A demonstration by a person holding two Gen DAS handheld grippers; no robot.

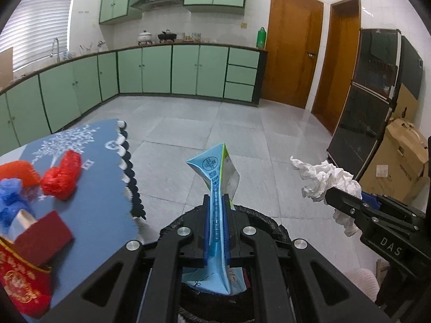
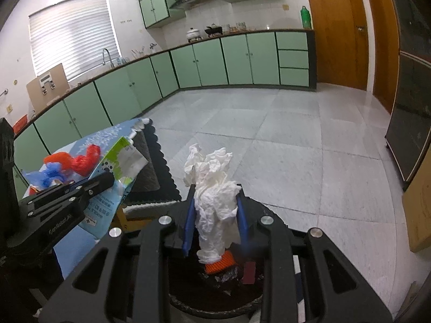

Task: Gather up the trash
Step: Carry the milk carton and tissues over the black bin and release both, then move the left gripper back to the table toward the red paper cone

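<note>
My left gripper (image 1: 217, 202) is shut on a flattened blue milk carton (image 1: 215, 172), held upright over a black trash bin (image 1: 258, 216) whose rim shows just behind the fingers. In the right wrist view the same carton (image 2: 122, 161) sticks out of that left gripper (image 2: 106, 180) at the left. My right gripper (image 2: 215, 196) is shut on a crumpled white tissue (image 2: 212, 188), above the open bin (image 2: 215, 293), which holds an orange scrap and dark wrappers. From the left wrist view, the tissue (image 1: 323, 177) and right gripper (image 1: 340, 197) sit to the right.
A table with a blue snowflake cloth (image 1: 89, 161) stands left of the bin, carrying red mesh scraps (image 1: 63, 176), blue plastic (image 1: 10, 196) and a red box (image 1: 43, 237). Green kitchen cabinets (image 1: 172, 70) line the far walls. A cardboard box (image 1: 398, 161) and a dark cabinet (image 1: 371, 102) stand right.
</note>
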